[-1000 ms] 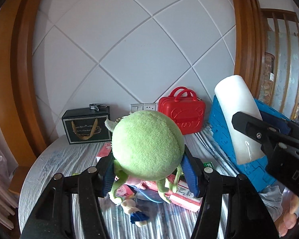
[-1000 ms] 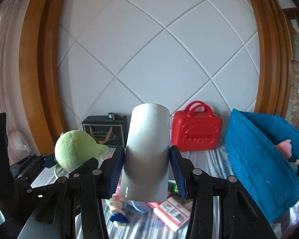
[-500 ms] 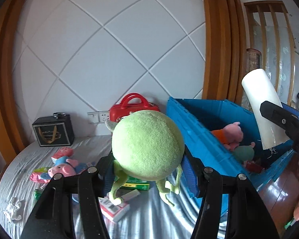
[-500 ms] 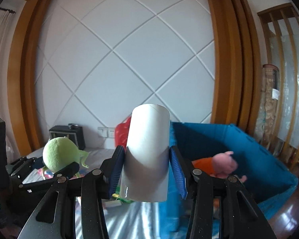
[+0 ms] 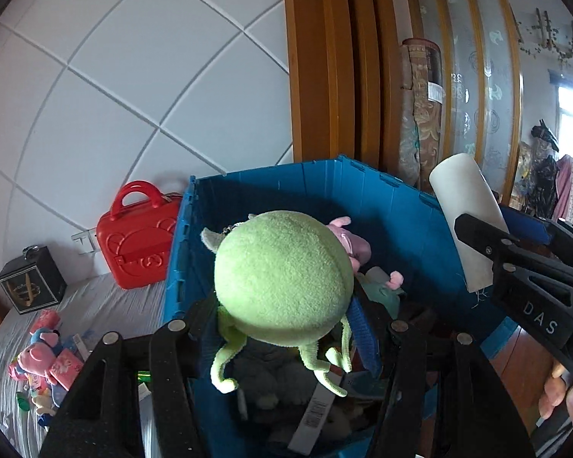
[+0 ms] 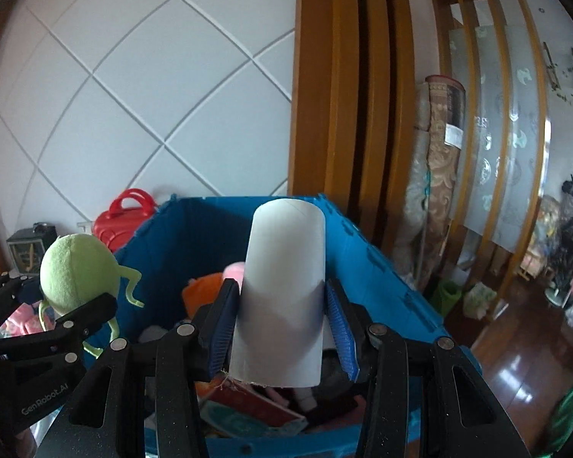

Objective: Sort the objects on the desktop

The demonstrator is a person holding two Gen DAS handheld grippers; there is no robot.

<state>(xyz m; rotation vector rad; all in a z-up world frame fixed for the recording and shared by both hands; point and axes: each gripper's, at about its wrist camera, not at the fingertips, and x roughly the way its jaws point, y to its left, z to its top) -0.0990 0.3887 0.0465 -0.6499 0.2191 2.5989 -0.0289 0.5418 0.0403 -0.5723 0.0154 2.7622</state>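
Observation:
My left gripper [image 5: 284,320] is shut on a round green plush toy [image 5: 282,278], held above the open blue crate [image 5: 248,191]. The right gripper [image 6: 282,324] is shut on a white paper roll [image 6: 282,290], also over the blue crate [image 6: 366,252]. From the left wrist view the white roll [image 5: 466,221] and right gripper show at the right edge. The right wrist view has the green plush [image 6: 76,271] and left gripper at its left. Inside the crate lie a pink plush [image 5: 347,240], an orange plush [image 6: 200,294] and several other items.
A red toy case [image 5: 137,236] and a black gift box [image 5: 30,286] stand on the table against the white wall. Several small toys [image 5: 42,355] lie on the striped cloth at left. A wooden frame, a rolled rug [image 6: 439,160] and dark floor lie to the right.
Both grippers have swung right from over the table to above the blue crate, each keeping its load. The table items have slid to the left edge of both views.

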